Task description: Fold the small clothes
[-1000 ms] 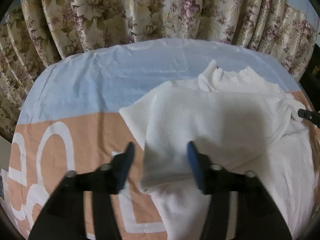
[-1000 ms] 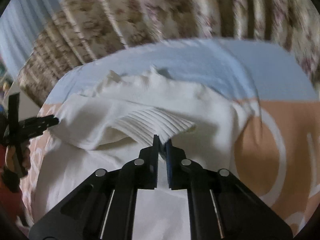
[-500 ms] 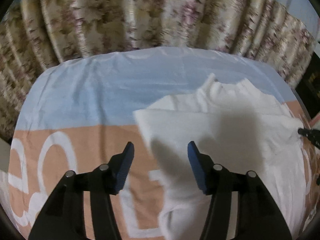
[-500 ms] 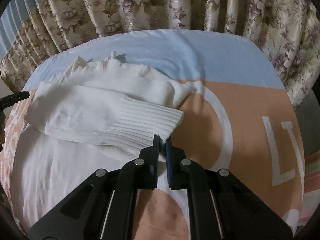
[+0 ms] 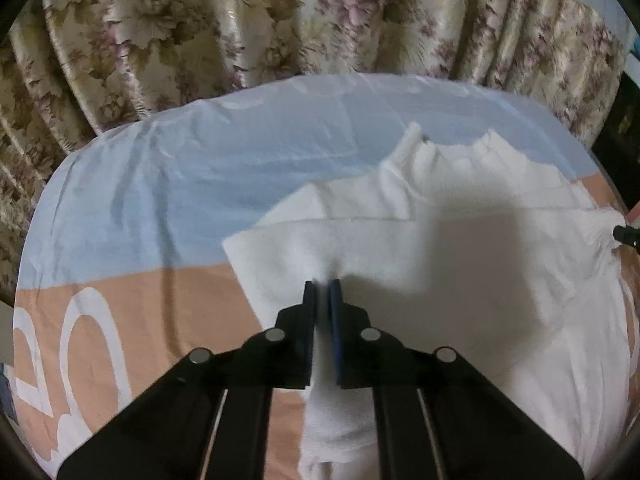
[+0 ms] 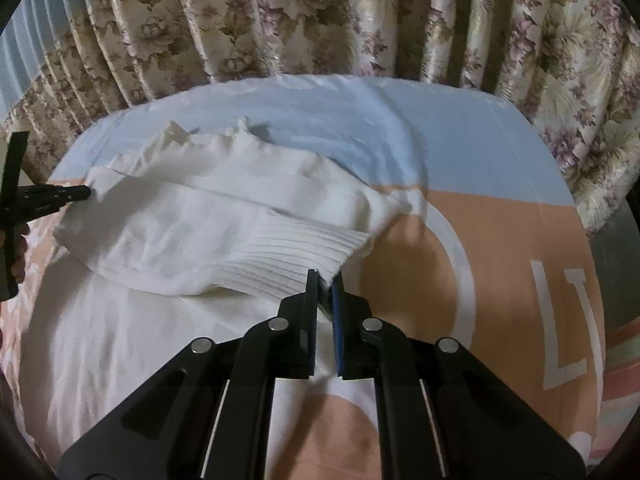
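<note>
A white knitted sweater [image 5: 460, 264] lies on the bed, collar toward the curtain, with a sleeve folded across its chest. My left gripper [image 5: 322, 284] is shut on the folded left edge of the sweater. In the right wrist view the sweater [image 6: 180, 224] fills the left half. My right gripper [image 6: 325, 280] is shut on the ribbed cuff [image 6: 288, 256] of the folded sleeve. The left gripper's tip [image 6: 76, 193] shows at the sweater's far left edge, and the right gripper's tip [image 5: 624, 234] shows at the right edge of the left wrist view.
The bed sheet [image 5: 168, 184] is pale blue at the back and orange with large white letters [image 6: 568, 324] in front. A floral curtain [image 5: 320, 20] hangs close behind the bed. The person's hand [image 6: 16, 256] shows at the left edge.
My left gripper was open over the sweater's left edge and has closed on it. My right gripper has stayed shut on the cuff, carrying the sleeve across the chest.
</note>
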Available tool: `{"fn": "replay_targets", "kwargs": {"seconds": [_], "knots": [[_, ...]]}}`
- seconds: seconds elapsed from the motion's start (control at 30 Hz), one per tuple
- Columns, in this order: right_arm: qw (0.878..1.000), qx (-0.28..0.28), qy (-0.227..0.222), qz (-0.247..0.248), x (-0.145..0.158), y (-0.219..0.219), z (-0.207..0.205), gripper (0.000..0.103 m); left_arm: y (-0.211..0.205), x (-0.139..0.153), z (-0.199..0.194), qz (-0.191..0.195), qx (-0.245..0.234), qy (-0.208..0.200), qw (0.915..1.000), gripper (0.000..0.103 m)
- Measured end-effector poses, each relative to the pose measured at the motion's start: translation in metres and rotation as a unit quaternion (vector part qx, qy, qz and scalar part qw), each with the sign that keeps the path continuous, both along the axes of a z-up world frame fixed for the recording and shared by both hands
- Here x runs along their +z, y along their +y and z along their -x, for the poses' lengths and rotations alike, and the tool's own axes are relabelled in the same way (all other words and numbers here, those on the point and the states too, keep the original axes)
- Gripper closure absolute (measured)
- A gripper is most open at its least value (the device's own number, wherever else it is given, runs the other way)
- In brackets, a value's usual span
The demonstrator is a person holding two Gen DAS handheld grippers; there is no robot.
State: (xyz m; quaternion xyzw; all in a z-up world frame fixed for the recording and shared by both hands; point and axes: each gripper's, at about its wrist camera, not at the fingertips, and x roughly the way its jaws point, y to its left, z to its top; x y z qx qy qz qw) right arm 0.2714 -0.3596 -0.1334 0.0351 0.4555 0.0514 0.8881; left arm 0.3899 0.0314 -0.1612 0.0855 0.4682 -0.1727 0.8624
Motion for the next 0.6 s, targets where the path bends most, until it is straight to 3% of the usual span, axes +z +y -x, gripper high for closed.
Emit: {"fn": "replay_targets", "kwargs": {"seconds": [0.2, 0.33, 0.43, 0.6], "knots": [[0.999, 0.031, -0.019, -0.008, 0.013, 0.023, -0.014, 0.096, 0.045, -0.004, -0.008, 0.059, 0.027, 0.009, 0.9979, 0.096], [0.999, 0.030, -0.005, -0.018, 0.000, 0.024, -0.028, 0.096, 0.062, -0.007, -0.007, 0.081, 0.024, 0.011, 0.9964, 0.096], [0.999, 0.016, 0.014, -0.025, -0.018, 0.017, -0.034, 0.095, 0.057, -0.009, -0.004, 0.063, 0.012, 0.004, 0.9980, 0.095], [0.999, 0.007, 0.011, -0.035, -0.021, 0.013, -0.032, 0.095, 0.046, -0.007, -0.003, 0.038, 0.008, -0.004, 0.9992, 0.093]]}}
